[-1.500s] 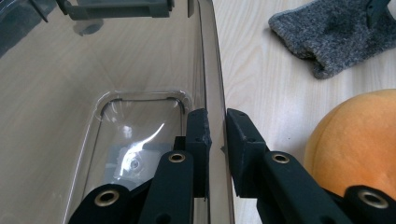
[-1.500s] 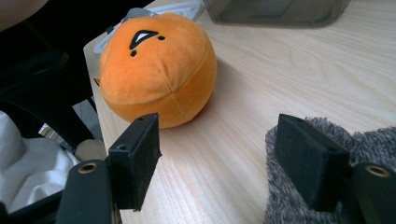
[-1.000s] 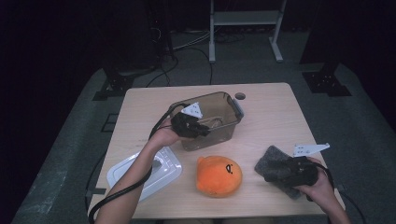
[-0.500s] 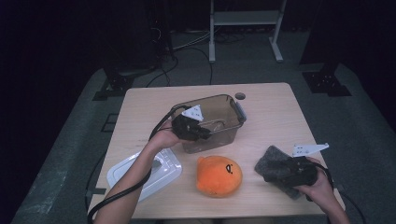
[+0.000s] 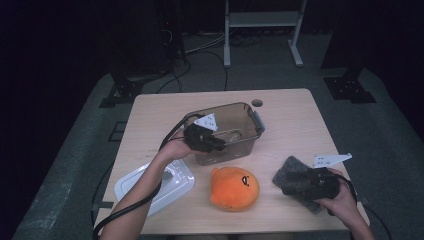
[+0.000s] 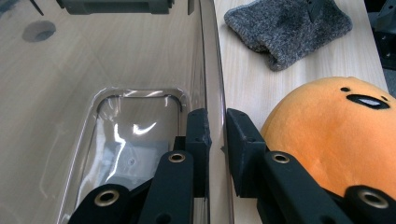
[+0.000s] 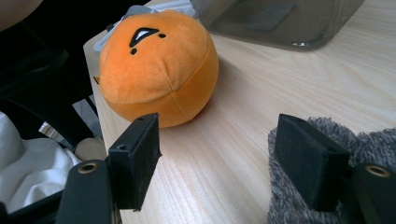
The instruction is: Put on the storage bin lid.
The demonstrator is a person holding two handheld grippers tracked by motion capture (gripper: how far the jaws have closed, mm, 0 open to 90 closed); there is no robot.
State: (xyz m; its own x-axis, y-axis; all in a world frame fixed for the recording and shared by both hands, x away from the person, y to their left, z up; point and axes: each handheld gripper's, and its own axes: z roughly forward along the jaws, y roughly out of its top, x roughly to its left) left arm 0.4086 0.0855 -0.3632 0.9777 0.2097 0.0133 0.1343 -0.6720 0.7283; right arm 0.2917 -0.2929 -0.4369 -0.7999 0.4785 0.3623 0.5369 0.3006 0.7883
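Here the left tongs [image 6: 217,135] clench the clear bin [image 5: 240,117] wall; right tongs [image 7: 217,163] gape — grey cloth [image 7: 327,140] cut off.

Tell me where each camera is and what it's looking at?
High view: above the table, looking forward and down; forearms, left gripper shut on the bin wall, right gripper open by the cloth.
Left gripper view: along its jaws pinching the bin wall.
Right gripper view: along its open jaws toward the plush.
All three share the plush, bin and cloth.
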